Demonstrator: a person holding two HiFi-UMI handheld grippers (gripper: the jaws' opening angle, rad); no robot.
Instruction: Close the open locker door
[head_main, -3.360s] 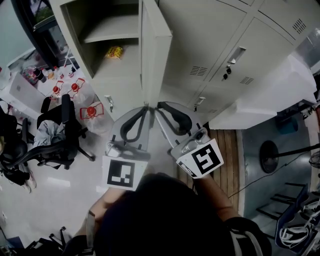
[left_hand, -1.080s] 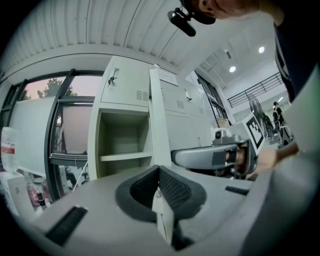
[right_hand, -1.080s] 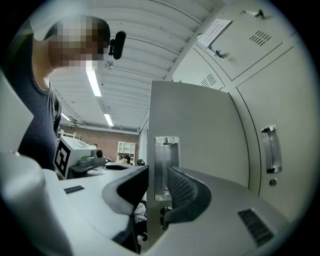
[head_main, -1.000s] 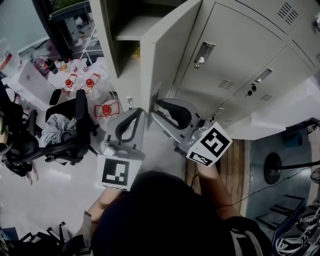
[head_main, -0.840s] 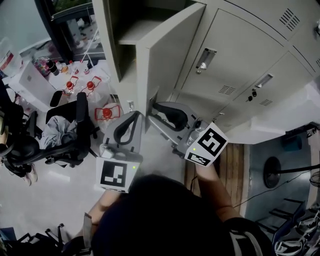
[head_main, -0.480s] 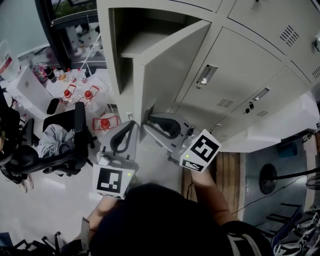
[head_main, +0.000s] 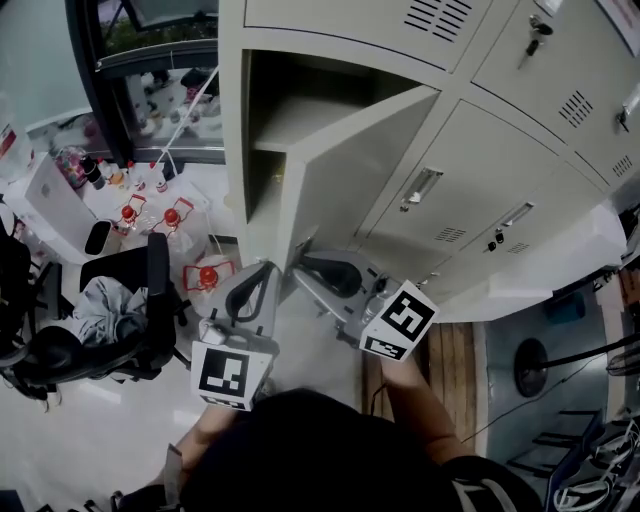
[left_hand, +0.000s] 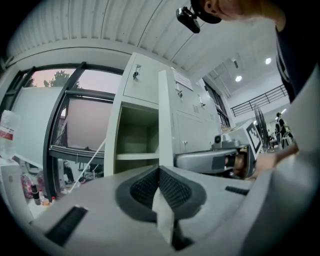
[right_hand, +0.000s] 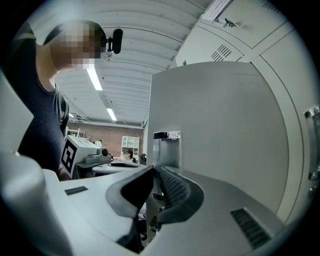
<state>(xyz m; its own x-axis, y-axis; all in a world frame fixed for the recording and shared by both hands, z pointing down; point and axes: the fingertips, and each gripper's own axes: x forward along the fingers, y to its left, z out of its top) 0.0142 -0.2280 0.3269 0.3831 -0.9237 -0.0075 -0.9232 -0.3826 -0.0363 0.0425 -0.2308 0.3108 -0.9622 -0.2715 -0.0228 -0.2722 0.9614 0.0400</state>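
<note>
The open locker door (head_main: 350, 170) stands at an angle in front of its compartment (head_main: 285, 120), hinged on the right. In the left gripper view its free edge (left_hand: 166, 120) rises straight ahead of my shut left gripper (left_hand: 159, 172), with the shelf (left_hand: 135, 156) behind. My left gripper (head_main: 271, 267) sits below the door's lower corner. My right gripper (head_main: 299, 262) is shut, its tip at the door's outer face (right_hand: 225, 130) just under the metal latch plate (right_hand: 166, 147). Whether either tip touches the door is unclear.
Closed lockers (head_main: 480, 180) run to the right of the open one. On the floor to the left are a black office chair (head_main: 125, 305), red-capped jugs (head_main: 165, 215) and a white box (head_main: 55, 205). A white bench (head_main: 540, 265) and a wooden floor strip (head_main: 465, 345) lie right.
The door has swung from edge-on toward the compartment and now stands partly shut. Both grippers stayed shut and followed its lower corner forward. The head view has tilted up the lockers.
</note>
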